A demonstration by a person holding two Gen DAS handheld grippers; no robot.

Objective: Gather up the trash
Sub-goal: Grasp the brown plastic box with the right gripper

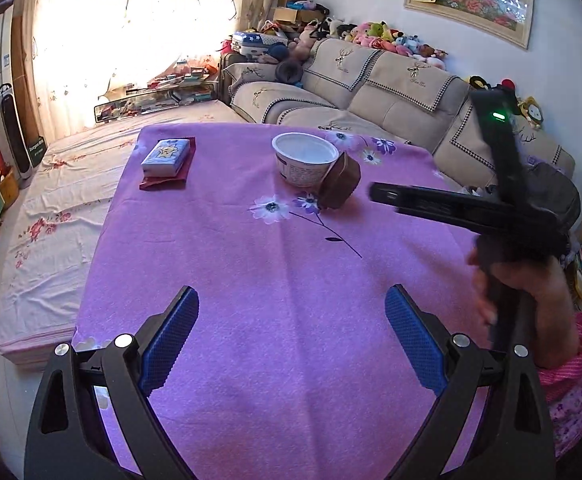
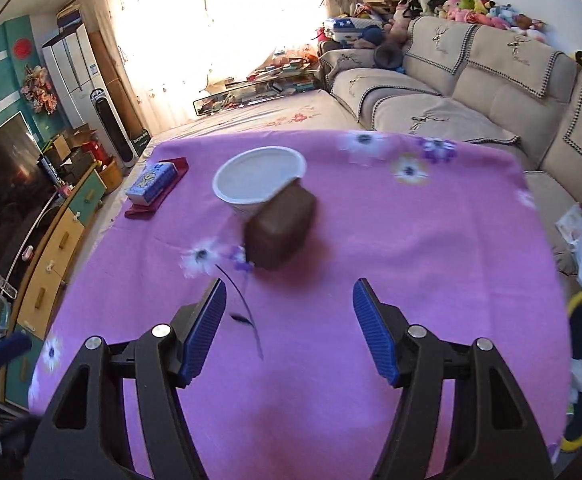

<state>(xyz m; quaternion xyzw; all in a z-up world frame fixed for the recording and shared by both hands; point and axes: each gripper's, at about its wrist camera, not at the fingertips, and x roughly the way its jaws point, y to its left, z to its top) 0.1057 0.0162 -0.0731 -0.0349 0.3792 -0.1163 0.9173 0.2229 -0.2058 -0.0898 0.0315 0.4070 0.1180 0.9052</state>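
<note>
— Surface?
— Table [image 1: 251, 340] under a purple cloth [image 1: 219, 240] printed with white and violet flowers and a thin dark stem.
— On it?
— White paper bowl [image 1: 305, 158], upright and open, toward the far side near the sofa. Brown crumpled wrapper [image 1: 341, 182] leaning against the bowl's side, touching it, standing on the cloth beside a flower print.
— Anything else?
— Blue and white box [image 1: 166, 156] near the far left corner, lying flat on a dark red packet [image 1: 163, 183], well apart from the bowl.
— Near half?
— Bare cloth only, slightly blurred in the right wrist view.
</note>
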